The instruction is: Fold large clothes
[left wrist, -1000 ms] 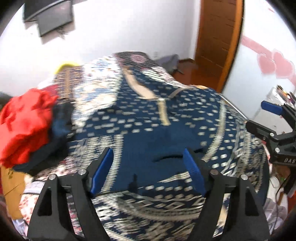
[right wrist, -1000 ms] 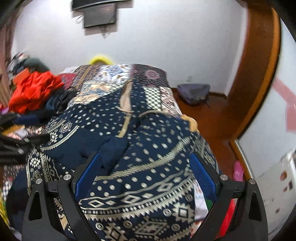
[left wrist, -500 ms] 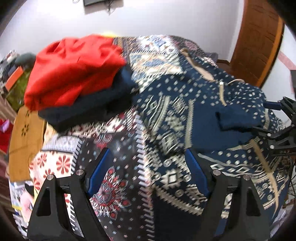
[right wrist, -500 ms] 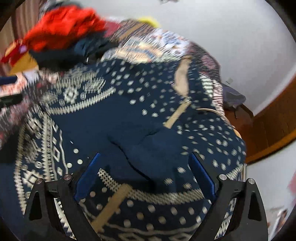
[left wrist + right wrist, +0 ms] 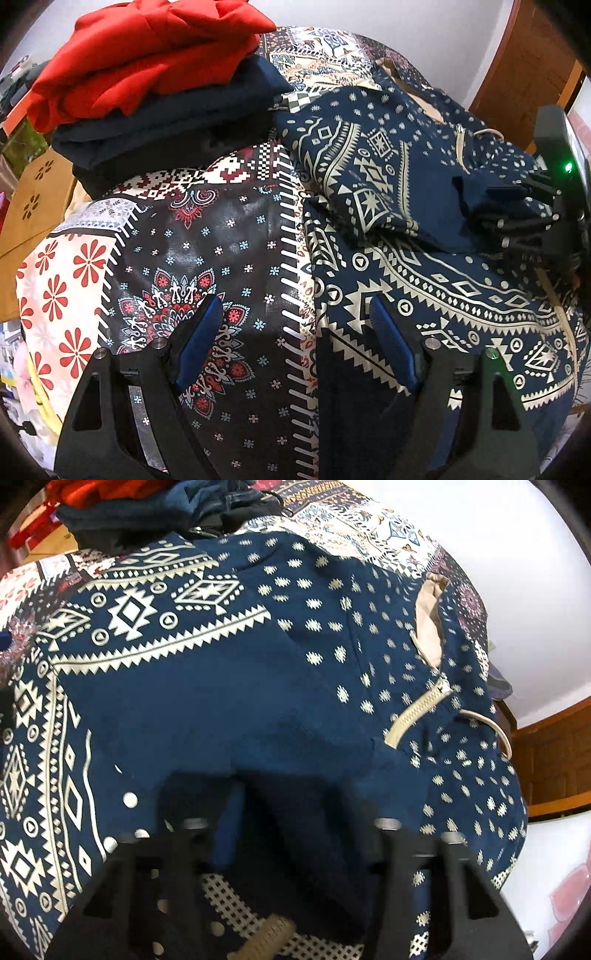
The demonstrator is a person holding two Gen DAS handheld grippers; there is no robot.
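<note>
A navy hoodie (image 5: 424, 266) with cream geometric print and a beige zipper lies spread on the patterned bedspread (image 5: 207, 236). My left gripper (image 5: 295, 343) is open and empty, low over the hoodie's left edge. In the right wrist view the hoodie (image 5: 229, 672) fills the frame and my right gripper (image 5: 291, 812) is open, its fingers pressed down around a dark navy cuff (image 5: 295, 805). The right gripper also shows at the right edge of the left wrist view (image 5: 524, 210), at the folded sleeve's cuff.
A folded stack of red and dark navy clothes (image 5: 159, 77) sits at the bed's far left. A tan box (image 5: 33, 199) stands beside the bed on the left. A wooden door (image 5: 524, 66) and white wall lie beyond on the right.
Both grippers have dropped lower toward the bed. The left one has swung left to the hoodie's edge. The right one has come down over the dark cuff.
</note>
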